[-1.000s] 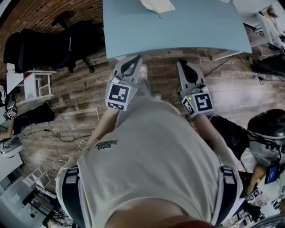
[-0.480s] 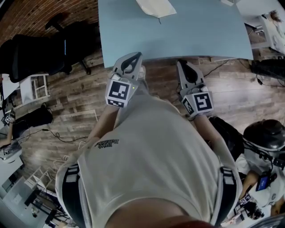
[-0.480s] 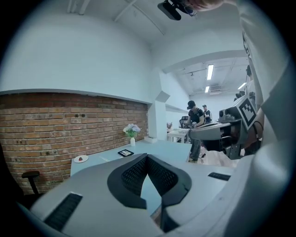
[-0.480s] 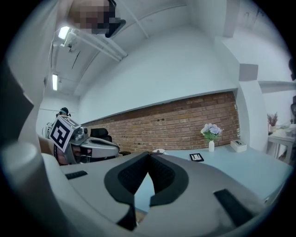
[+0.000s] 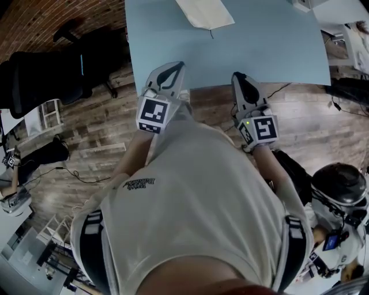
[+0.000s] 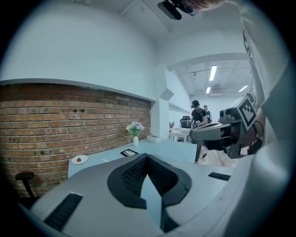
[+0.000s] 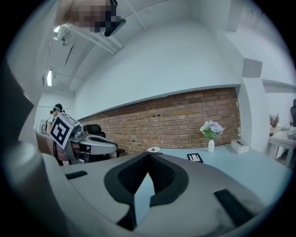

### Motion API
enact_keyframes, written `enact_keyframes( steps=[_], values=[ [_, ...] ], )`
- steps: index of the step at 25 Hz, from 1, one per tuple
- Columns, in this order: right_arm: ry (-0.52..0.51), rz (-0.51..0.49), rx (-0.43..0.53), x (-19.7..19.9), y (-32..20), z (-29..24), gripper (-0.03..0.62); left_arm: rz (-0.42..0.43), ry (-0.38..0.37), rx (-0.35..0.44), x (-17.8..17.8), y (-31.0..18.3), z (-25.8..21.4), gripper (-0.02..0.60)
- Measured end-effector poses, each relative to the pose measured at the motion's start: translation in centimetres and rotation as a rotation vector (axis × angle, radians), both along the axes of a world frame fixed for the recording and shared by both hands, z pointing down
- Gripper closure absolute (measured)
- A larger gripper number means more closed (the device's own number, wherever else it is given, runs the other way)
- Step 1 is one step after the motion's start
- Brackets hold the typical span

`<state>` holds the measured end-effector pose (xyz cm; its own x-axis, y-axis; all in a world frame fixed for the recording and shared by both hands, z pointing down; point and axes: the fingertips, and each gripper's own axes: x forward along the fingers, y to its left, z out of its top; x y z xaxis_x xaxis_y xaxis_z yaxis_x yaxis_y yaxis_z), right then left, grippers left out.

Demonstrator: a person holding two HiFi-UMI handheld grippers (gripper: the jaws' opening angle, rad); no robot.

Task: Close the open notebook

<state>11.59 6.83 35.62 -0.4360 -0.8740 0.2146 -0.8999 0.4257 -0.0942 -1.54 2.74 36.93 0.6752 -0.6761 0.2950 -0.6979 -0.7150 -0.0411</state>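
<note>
Along the near edge of the pale blue tabletop (image 5: 271,46) I hold both tools out, and much is hidden from me. My own light shirt (image 5: 196,196) fills the lower head view and covers my arms. Far left, a black office chair (image 5: 40,72) stands on the wood-plank floor (image 5: 104,121).

My left gripper (image 5: 172,70) has its jaws together with nothing between them. The ribbed black pads meet at the tips, which reach the tabletop's edge in the head view.

Ahead, between the two tools and well apart from either, lies the notebook (image 5: 204,12). It shows pale, flat pages with a thin cord trailing off its near side. The top of the head view cuts it off, so I cannot tell how wide it lies open, and my grey jaw bodies block it in both gripper views.

My right gripper (image 5: 241,79) likewise has its jaws together and empty, tips at the edge.

Far down the tabletop, by the rough brick wall (image 6: 69,120), stand a small plate (image 6: 79,159), a dark-framed flat thing (image 6: 129,152) too small to tell, and a white vase (image 6: 135,140) of pale flowers. Far right, another person (image 5: 340,190) is partly cut off.
</note>
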Motion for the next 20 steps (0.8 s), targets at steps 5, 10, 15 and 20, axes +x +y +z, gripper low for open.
enact_keyframes(
  steps=[5,10,15,20],
  values=[
    [0.025,0.027,0.0,-0.4,-3.5,-0.4,0.591,0.015,0.007,-0.006,-0.9,-3.4,-0.4,0.572],
    [0.049,0.054,-0.006,-1.5,-6.5,-0.5,0.591,0.038,0.01,-0.013,-2.2,-6.4,-0.2,0.572],
    [0.063,0.09,-0.024,-2.4,-9.3,-0.3,0.591,0.063,0.019,-0.028,-3.0,-9.4,0.2,0.572],
    [0.093,0.142,-0.015,-2.4,-11.8,-0.3,0.591,0.088,0.032,-0.047,-3.3,-11.8,0.8,0.572]
  ],
)
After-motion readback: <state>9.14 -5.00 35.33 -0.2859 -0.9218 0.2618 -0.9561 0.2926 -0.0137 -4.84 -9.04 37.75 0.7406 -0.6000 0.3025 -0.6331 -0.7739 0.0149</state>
